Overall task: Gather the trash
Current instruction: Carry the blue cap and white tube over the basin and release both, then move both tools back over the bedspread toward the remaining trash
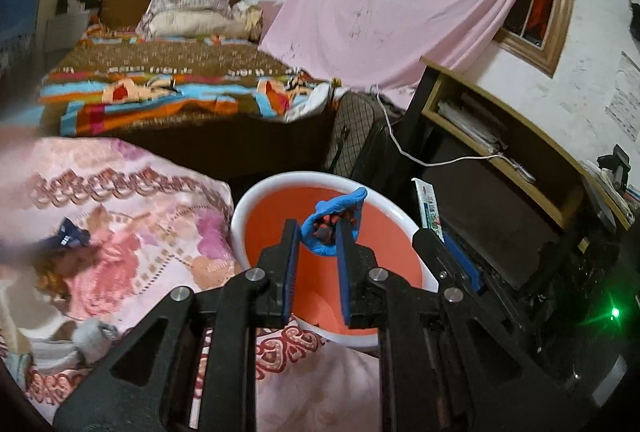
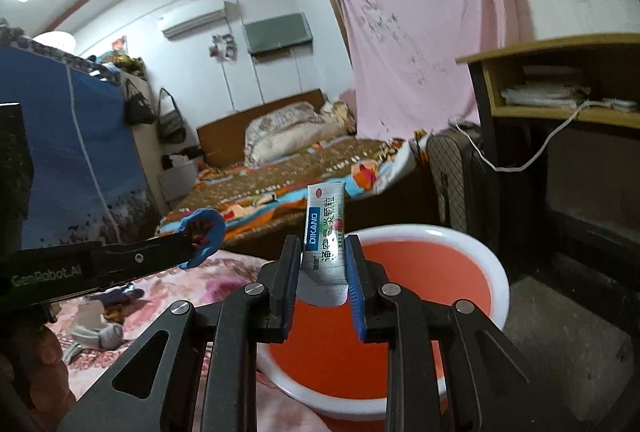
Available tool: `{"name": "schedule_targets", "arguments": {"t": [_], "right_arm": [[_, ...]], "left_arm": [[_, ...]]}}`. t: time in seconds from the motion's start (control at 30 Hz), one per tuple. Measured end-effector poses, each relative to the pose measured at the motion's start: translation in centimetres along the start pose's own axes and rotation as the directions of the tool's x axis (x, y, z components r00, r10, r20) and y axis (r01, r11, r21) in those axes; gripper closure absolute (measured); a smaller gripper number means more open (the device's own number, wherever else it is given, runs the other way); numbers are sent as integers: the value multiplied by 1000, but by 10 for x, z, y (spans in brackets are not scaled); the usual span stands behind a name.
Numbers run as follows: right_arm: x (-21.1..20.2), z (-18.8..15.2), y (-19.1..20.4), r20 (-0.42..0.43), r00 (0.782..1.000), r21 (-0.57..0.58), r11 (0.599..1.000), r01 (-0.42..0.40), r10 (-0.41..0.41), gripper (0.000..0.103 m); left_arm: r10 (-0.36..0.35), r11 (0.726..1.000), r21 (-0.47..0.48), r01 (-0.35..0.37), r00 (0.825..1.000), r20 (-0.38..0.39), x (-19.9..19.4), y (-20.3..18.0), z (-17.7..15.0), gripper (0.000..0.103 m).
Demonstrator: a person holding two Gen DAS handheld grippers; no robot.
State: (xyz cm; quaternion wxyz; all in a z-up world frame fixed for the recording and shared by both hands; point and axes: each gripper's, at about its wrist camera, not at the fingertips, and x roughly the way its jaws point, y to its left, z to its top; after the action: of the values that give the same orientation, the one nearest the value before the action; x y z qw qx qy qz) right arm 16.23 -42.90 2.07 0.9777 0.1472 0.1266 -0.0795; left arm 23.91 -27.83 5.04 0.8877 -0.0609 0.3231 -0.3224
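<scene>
The far bed (image 1: 176,91) with its brown, orange and blue patterned cover is lying well beyond the basin, and a pink sheet (image 1: 400,3) is hanging over the window behind the basin. A wooden shelf unit (image 1: 492,135) is standing to the right of the basin, with a white cable (image 1: 424,161) trailing off it. A pink floral blanket (image 1: 120,216) is spreading out to the left of the basin, touching its rim, and some small dark and grey scraps are lying on it, too blurred to name.

The basin (image 1: 256,203), white outside and orange inside, is sitting open just ahead of both pairs of tongs.

The left tongs (image 1: 318,232) are pinching a crumpled blue wrapper (image 1: 340,205) tightly between their pads, holding it above the basin's orange inside. The right tongs (image 2: 323,252) are set narrow, gripping a white sachet (image 2: 325,228) with a blue band and printed letters; the sachet is standing nearly upright and hanging over the near left part of the basin. In the right wrist view the left tongs are reaching in from the left of the basin, with a hand (image 2: 36,364) below them.
</scene>
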Motion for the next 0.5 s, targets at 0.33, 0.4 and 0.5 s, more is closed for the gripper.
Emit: {"name": "schedule_targets", "arguments": {"t": [0.33, 0.4, 0.5], "right_arm": [[12, -6, -12, -79, 997, 56, 998, 28, -24, 78], [11, -6, -13, -82, 996, 63, 998, 30, -25, 75], [8, -7, -12, -80, 996, 66, 997, 31, -26, 74]], "left_arm": [[-21, 996, -88, 10, 991, -132, 37, 2, 1, 95], [-22, 994, -106, 8, 990, -140, 39, 3, 0, 92], [-14, 993, -114, -2, 990, -137, 37, 6, 0, 86]]}}
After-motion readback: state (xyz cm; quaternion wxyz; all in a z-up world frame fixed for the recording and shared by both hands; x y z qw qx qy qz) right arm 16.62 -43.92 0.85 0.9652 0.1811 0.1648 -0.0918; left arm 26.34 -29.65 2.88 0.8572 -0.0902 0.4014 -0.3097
